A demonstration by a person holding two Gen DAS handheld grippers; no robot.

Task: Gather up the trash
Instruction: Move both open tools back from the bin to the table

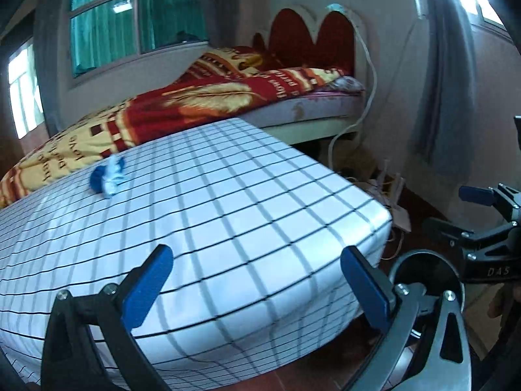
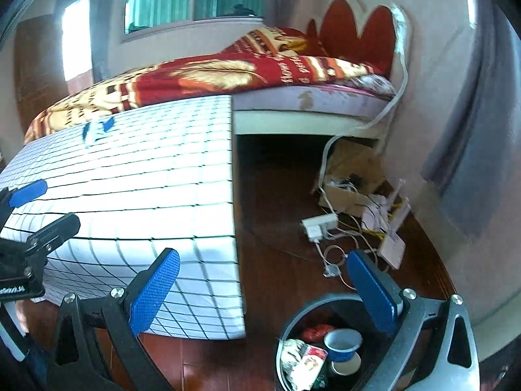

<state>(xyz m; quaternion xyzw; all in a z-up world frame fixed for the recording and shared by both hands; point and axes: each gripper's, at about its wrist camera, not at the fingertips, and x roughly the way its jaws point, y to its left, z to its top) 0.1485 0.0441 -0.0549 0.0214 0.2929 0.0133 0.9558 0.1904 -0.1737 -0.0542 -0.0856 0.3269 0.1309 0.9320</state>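
The left gripper [image 1: 255, 280] sits nearest the lens, blue-padded fingers spread wide with nothing between them, above the near edge of the white counter with a black grid-pattern covering [image 1: 228, 211]. The right gripper [image 2: 263, 286] is likewise spread wide and empty, positioned off the counter's right near corner, above the dark red-brown wooden floor [image 2: 276, 195].

Directly below the right gripper's right finger stands a round black trash bin with a grey rim [image 2: 286, 325], on the floor just beside the counter's right near corner. Inside it lie a blue-and-white cup [image 2: 342, 342], a red crumpled wrapper [image 2: 317, 331] and a printed paper packet [image 2: 306, 361].

Farther along the floor, to the right of the counter, lie a white power strip [image 2: 317, 226], tangled white cables [image 2: 338, 254] and an open brown cardboard box [image 2: 351, 176].

On the counter, near its far left edge, rests a crumpled blue-and-white piece of trash [image 1: 109, 179], well apart from both grippers; motion blur obscures its exact form.

Behind the counter stands a bed with a red-and-yellow patterned blanket [image 1: 202, 97] and a red scalloped headboard with a white frame [image 1: 312, 32]. A green-tinted window [image 1: 136, 16] lies beyond the bed, and grey curtains [image 1: 449, 65] hang at the right.
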